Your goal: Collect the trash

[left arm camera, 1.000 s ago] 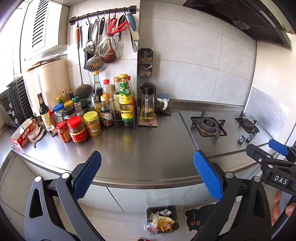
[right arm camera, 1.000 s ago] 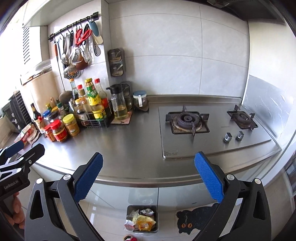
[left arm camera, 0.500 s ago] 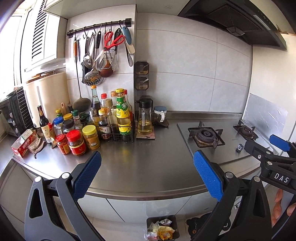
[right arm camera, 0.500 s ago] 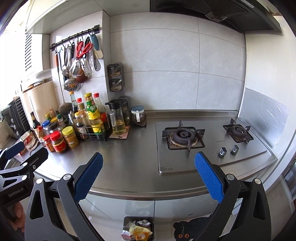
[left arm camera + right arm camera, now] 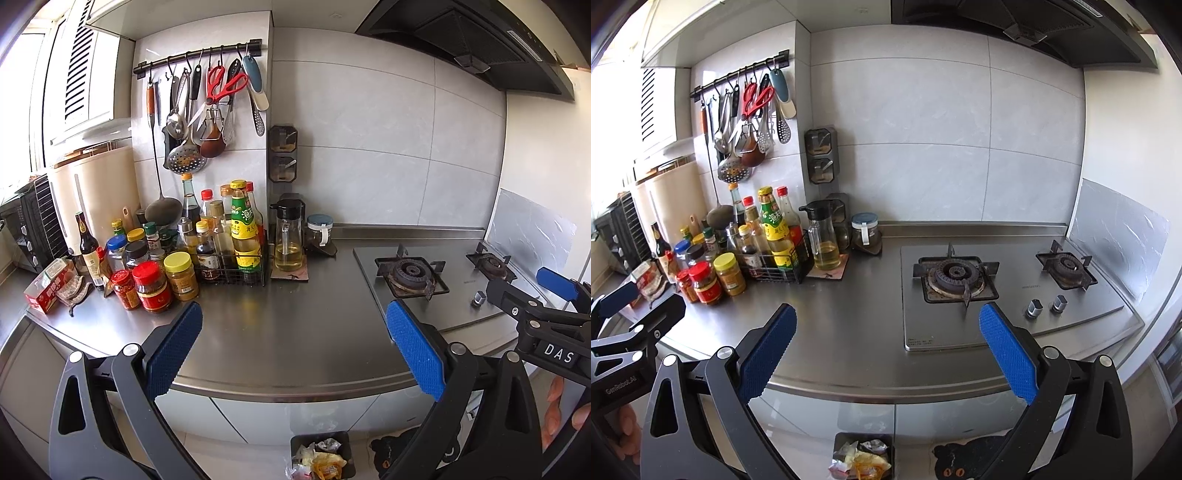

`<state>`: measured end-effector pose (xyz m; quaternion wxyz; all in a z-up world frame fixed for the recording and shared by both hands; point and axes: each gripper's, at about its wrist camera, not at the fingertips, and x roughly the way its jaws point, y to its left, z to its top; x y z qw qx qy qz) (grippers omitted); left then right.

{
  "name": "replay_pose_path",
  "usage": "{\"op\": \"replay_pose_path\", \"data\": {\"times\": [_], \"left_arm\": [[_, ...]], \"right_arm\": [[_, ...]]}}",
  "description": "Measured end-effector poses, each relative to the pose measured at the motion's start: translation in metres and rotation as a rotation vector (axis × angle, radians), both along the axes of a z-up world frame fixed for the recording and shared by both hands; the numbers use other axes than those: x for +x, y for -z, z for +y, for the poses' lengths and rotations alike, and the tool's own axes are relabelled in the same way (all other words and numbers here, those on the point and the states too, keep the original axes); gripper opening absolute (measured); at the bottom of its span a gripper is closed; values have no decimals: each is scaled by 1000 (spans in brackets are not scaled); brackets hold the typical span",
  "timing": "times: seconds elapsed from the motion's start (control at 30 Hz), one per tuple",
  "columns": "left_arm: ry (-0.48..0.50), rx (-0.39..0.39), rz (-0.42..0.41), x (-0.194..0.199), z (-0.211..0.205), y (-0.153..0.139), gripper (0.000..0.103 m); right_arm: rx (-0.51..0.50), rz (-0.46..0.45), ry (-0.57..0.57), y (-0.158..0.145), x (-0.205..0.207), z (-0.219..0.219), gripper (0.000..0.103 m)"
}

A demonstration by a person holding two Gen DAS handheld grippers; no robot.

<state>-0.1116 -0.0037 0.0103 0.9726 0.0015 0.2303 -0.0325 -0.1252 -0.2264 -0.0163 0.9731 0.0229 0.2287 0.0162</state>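
A small black trash bin stands on the floor below the counter edge, holding crumpled wrappers in white, yellow and red. My left gripper hangs open above the steel counter, nothing between its blue pads. My right gripper is open too, over the counter's front edge beside the hob. Each gripper shows at the edge of the other's view, the right gripper and the left gripper. No loose trash shows on the counter in front of me.
Sauce bottles and jars crowd the counter's back left, beside a red box and an oil dispenser. A two-burner gas hob fills the right. Utensils hang on a wall rail. A black cat mat lies on the floor.
Both cameras have tilted upward: the counter and bin sit lower in view and the range hood shows more. Both grippers stay open and empty.
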Motion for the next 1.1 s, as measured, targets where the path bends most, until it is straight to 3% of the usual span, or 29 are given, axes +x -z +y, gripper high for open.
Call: {"op": "replay_pose_path", "data": {"times": [1.1], "left_arm": [[-35,-7,14,-6,-2,-3,95]], "right_arm": [[-30,25,-8,0,2,4,100]]}}
